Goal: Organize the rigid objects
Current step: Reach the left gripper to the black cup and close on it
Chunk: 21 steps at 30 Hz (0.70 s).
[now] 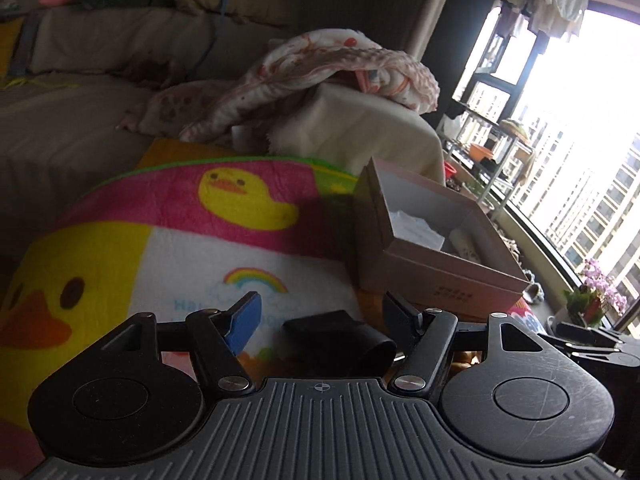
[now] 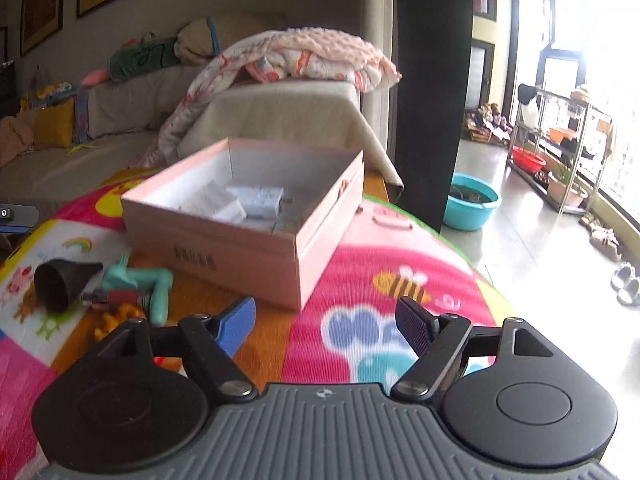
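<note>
both jaws wide — left hand-held gripper [image 1: 322, 316] straddles the black funnel [image 1: 340, 340] to grab it; right hand-held gripper [image 2: 326, 320] empty near the pink box [image 2: 224, 248].

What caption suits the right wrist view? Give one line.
Open right gripper above a cartoon mat, facing an open pink box; funnel at left.

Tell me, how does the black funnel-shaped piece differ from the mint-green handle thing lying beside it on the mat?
The black funnel piece is a dark cone lying on its side, its wide round mouth facing the camera; the mint-green handle piece is pale, slim and bent into angled arms. The black funnel piece looks hollow and bulky, the green one thin and solid. Both lie loose on the colourful mat, left of the open pink box, not yet packed.
</note>
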Tool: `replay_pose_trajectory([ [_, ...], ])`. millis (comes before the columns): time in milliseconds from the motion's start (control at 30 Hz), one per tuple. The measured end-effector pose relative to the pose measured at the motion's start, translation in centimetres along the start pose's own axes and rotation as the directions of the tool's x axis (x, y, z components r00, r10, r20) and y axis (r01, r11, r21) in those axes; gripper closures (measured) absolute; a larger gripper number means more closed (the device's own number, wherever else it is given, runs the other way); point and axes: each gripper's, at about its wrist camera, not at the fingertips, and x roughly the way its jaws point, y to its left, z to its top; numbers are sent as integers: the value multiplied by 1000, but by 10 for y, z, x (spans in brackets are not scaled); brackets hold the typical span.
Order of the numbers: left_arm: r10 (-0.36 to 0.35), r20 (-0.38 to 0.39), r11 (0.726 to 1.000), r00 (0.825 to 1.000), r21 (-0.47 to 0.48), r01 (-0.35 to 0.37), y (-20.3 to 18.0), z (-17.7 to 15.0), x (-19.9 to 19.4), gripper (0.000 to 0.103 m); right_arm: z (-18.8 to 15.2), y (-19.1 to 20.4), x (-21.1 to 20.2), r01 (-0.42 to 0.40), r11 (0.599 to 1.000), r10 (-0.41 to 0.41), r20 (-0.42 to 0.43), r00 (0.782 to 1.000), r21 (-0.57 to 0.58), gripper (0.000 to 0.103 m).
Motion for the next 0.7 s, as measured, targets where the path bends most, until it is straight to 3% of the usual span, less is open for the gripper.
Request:
replay_pose_trajectory([
  [100,-16,-5,998,1000,-55,16,1,0,5,31,-15,-4,-1,-23,997,26,-42,999,70,25],
  [200,-17,-2,999,1000,-45,17,-10,5,17,31,-21,-6,3,-24,992,32,-68,997,121,25],
  [267,-1,-8,1000,1000,3,1,-22,2,26,31,-24,-4,6,-20,992,32,-92,995,126,25],
  [400,120,-9,977,993,179,-117,-44,-16,41,30,-29,4,9,-1,996,10,-101,995,89,22],
  [500,109,-19,978,994,182,-104,-41,-23,40,27,-31,8,11,-4,997,11,-106,994,73,16],
  [700,69,-53,984,996,170,-60,-33,-28,45,38,-29,6,13,-61,994,72,-123,990,94,0],
])
